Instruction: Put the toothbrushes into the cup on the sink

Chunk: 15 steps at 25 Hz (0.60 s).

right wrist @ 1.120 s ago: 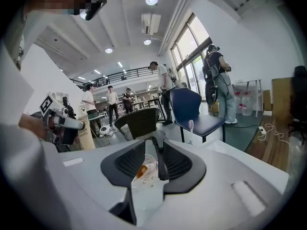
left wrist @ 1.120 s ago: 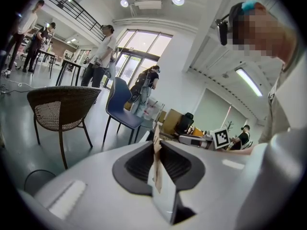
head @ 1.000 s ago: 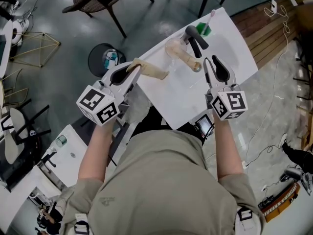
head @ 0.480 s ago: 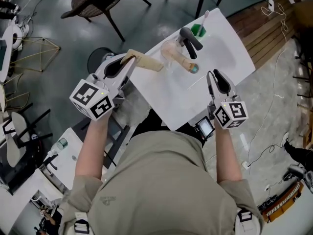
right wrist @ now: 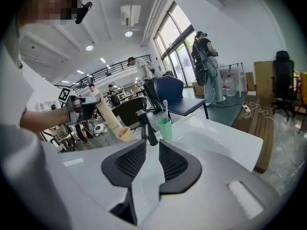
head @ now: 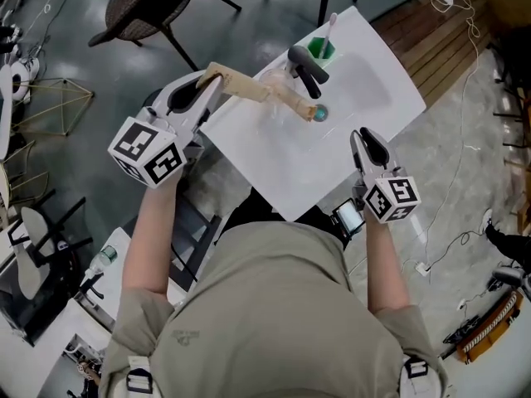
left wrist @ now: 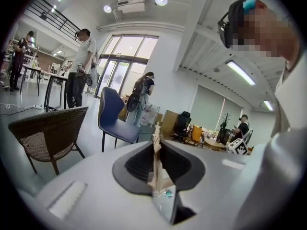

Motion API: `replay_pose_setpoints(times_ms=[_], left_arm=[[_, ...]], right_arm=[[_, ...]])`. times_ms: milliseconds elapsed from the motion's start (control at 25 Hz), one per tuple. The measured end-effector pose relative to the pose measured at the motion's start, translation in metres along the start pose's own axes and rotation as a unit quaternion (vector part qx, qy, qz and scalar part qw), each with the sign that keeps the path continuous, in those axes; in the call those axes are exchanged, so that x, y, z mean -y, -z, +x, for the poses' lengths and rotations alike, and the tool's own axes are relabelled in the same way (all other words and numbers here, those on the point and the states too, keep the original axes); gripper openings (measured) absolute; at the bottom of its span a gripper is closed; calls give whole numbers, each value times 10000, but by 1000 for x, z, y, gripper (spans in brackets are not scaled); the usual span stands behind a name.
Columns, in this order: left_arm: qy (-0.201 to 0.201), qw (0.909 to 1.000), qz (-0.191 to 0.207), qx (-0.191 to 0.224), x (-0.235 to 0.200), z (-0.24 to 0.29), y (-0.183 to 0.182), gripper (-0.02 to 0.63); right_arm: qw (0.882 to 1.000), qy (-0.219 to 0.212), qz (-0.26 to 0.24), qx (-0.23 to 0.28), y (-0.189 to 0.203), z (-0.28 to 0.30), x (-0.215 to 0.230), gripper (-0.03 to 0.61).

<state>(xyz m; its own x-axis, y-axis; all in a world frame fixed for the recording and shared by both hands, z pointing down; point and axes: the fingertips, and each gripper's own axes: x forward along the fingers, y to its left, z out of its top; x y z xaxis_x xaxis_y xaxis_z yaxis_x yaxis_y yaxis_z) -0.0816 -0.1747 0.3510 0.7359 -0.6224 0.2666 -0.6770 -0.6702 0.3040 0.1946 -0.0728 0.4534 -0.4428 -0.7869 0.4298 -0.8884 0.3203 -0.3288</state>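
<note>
The green cup (head: pixel 320 50) at the far edge of the smooth white sink (head: pixel 369 85) holds one toothbrush (head: pixel 332 25), upright; the left gripper (head: pixel 217 80) is clamped on a long tan brush (head: pixel 265 94), lying left to right over the sink, teal end beside the black faucet (head: pixel 304 66); the right gripper (head: pixel 357 138), jaws spread and empty, hovers at the sink's near right.

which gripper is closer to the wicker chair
Left. The left gripper hangs at the sink's chair-side edge; the right gripper sits across the sink from the wicker chair.
</note>
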Motion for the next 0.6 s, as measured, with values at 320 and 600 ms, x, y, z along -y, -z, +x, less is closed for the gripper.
replay_pose_setpoints(times_ms=[320,600], left_arm=[[136,9998,107,-63,-6,23,-3,45],[229,9994,196,-179,-12,40,-1,45]], right_arm=[[9997,-22,146,-190,18,-8,-5,91],[9990,-49,245,-368,32,-10,-12,60]])
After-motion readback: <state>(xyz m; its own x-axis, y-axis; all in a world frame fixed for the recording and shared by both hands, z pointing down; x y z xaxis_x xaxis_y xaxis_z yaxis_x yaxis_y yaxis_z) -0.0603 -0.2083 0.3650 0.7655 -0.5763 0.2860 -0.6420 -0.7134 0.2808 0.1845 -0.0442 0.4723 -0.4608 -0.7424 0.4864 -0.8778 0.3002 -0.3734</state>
